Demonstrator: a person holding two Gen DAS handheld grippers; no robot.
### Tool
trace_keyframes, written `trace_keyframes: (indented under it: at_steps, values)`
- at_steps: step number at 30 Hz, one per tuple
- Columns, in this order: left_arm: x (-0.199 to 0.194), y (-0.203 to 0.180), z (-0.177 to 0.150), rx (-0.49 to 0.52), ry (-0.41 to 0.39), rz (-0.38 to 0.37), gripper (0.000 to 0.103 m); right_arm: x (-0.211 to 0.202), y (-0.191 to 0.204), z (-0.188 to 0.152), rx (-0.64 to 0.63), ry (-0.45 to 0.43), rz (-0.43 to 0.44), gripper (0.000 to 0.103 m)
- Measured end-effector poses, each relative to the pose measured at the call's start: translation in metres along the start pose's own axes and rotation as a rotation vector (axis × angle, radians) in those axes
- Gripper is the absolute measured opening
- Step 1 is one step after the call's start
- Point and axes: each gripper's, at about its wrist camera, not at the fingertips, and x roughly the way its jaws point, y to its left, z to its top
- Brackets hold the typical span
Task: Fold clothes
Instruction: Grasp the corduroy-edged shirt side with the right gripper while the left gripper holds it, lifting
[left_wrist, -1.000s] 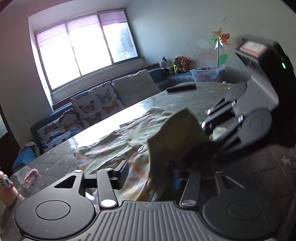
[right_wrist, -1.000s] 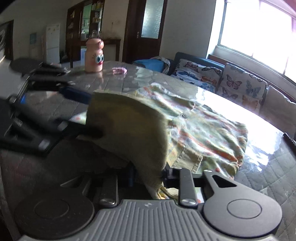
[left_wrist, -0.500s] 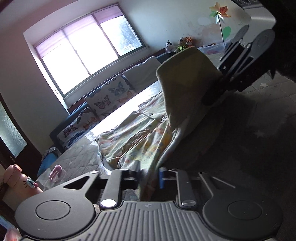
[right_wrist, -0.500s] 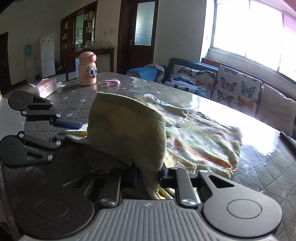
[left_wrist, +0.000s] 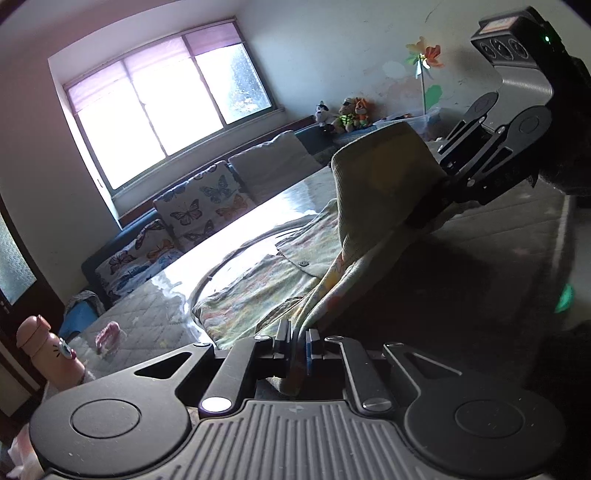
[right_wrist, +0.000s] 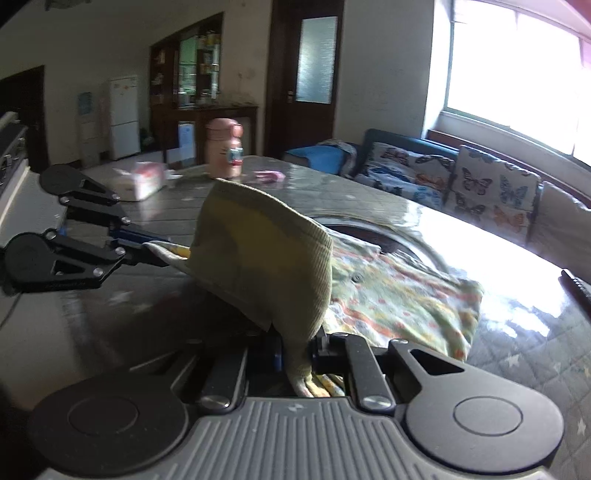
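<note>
The left gripper (left_wrist: 295, 345) is clamped on the near edge of the patterned garment (left_wrist: 258, 291), its fingers (left_wrist: 282, 341) pressing the cloth. The right gripper (right_wrist: 299, 350) has just been closing and pinches the same edge between its fingers (right_wrist: 321, 341). The held edge arches up between both grippers; the remainder lies flat on the far bench (right_wrist: 535, 332).
</note>
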Motion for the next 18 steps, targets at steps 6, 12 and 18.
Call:
trace_keyframes:
  at_steps: [6,12,18]
  values:
    - [-0.034,-0.006,-0.002,-0.012,0.009,-0.029,0.008,-0.032,0.026,-0.004,-0.062,0.011,0.042,0.01]
    - [-0.019,0.011,0.006,-0.055,-0.017,-0.01,0.008,-0.024,0.017,0.017,-0.078,0.01,0.024,0.01]
    - [0.013,0.043,0.024,-0.101,-0.033,0.016,0.008,0.004,-0.009,0.055,-0.106,0.018,0.013,0.01]
